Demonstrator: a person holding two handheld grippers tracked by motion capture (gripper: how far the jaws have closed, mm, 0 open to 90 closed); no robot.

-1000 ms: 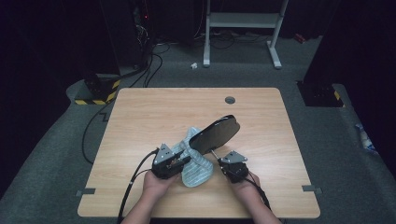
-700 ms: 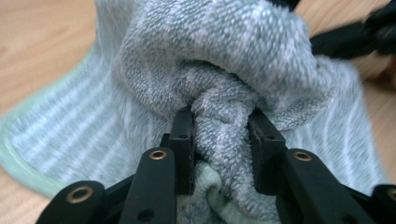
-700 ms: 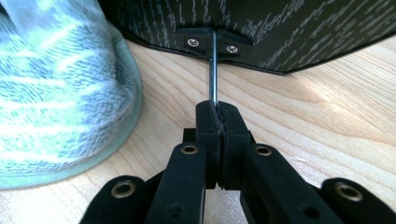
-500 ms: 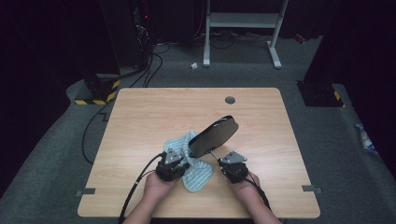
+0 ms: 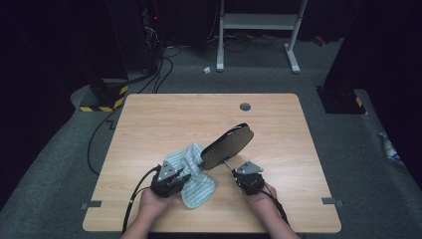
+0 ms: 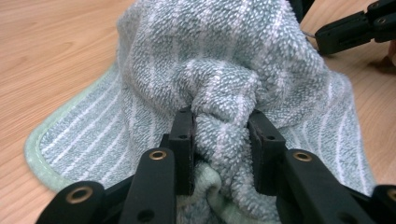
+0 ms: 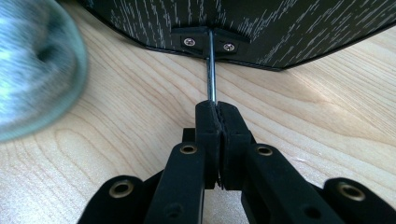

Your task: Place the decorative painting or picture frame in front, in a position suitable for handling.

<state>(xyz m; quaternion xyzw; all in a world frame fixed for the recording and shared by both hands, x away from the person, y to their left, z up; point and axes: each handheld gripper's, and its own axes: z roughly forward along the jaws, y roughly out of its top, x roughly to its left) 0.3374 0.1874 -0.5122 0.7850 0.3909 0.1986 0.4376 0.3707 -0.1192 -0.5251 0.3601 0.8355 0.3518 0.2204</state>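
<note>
A black oval panel [image 5: 226, 147] with a faint wood grain [image 7: 261, 28] stands tilted above the table on a thin metal rod [image 7: 211, 70]. My right gripper [image 7: 217, 114] is shut on that rod [image 5: 228, 165] just below the panel. Its jaws have just eased open a touch, and the rod is still pinched between them. A pale green striped towel [image 5: 196, 177] lies bunched against the panel's lower left edge. My left gripper [image 6: 220, 140] is shut on a thick fold of the towel [image 6: 224, 56]. In the high view the left gripper [image 5: 183, 176] sits at the towel's left side and the right gripper [image 5: 238, 173] at the rod's near end.
The wooden table [image 5: 164, 119] has a round grey cable port [image 5: 245, 106] near its far edge. Black cables trail from both grippers toward the near edge. A white metal stand [image 5: 259, 22] and floor cables lie beyond the table.
My left gripper has drawn the towel a little to the left and toward the near edge, lower along the panel. The right gripper and the panel have stayed put.
</note>
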